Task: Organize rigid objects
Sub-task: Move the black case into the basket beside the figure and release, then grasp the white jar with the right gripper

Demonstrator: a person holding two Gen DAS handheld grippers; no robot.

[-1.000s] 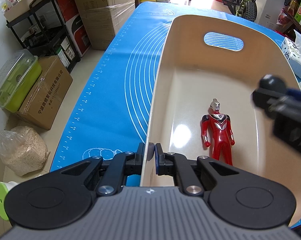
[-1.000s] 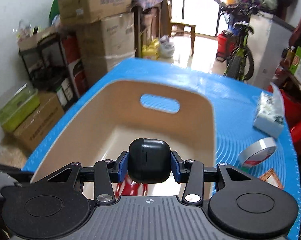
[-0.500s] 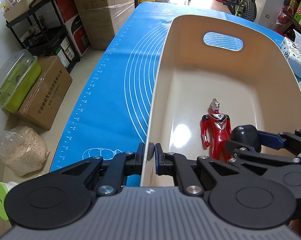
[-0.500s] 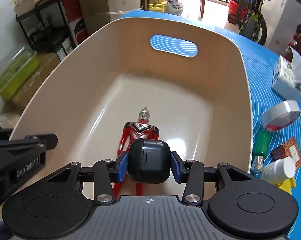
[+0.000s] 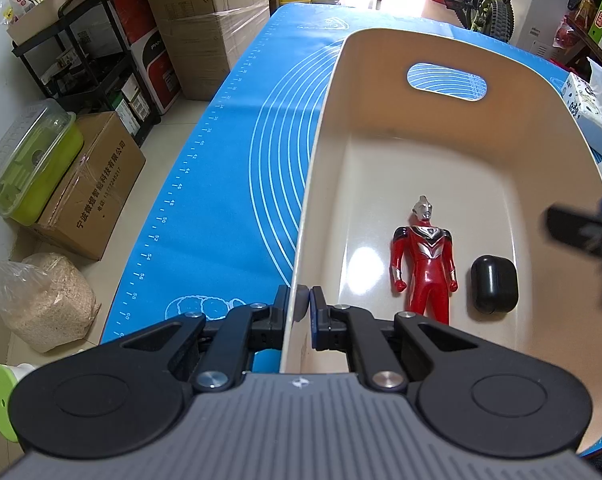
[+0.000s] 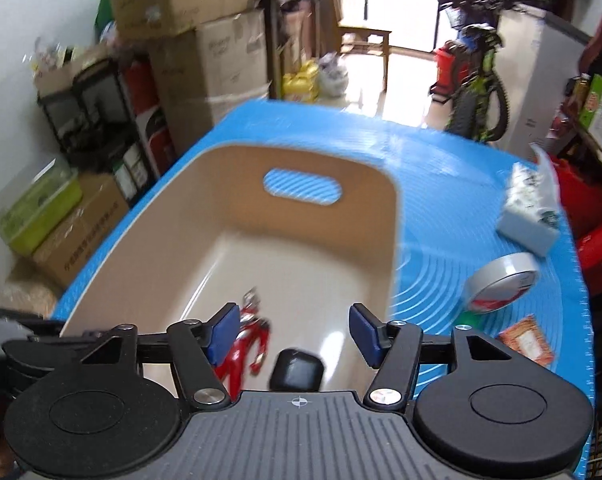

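Left wrist view: your left tool (image 5: 303, 305) is clamping the near-left rim of the cream bin (image 5: 321, 132), one pad outside the wall and one inside, with the jaws nearly closed on it. The bin is sitting on the blue mat (image 5: 221, 168) that is covering the surface. A red figure (image 5: 423, 256) is lying face up on the bin floor, head toward the far handle slot. A black case (image 5: 494, 284) is lying just beside the figure's right-hand side in this picture, apart from it. Part of your right tool (image 5: 581, 232) is showing blurred at the right edge, above the bin and clear of the case.

Right wrist view: your right tool (image 6: 293, 332) is hanging over the near end of the bin (image 6: 393, 240) with its blue pads spread wide. Its jaws have just been opening, and nothing is sitting between the pads; the case (image 6: 297, 370) is lying below them on the bin floor, untouched. The figure (image 6: 245, 344) is lying to the left of the case, partly hidden behind the left finger. Outside the bin on the mat (image 6: 433, 208), a tape roll (image 6: 501, 282), a tissue pack (image 6: 531, 212) and a small orange packet (image 6: 527, 338) are lying well apart from the bin wall. The picture is somewhat blurred.
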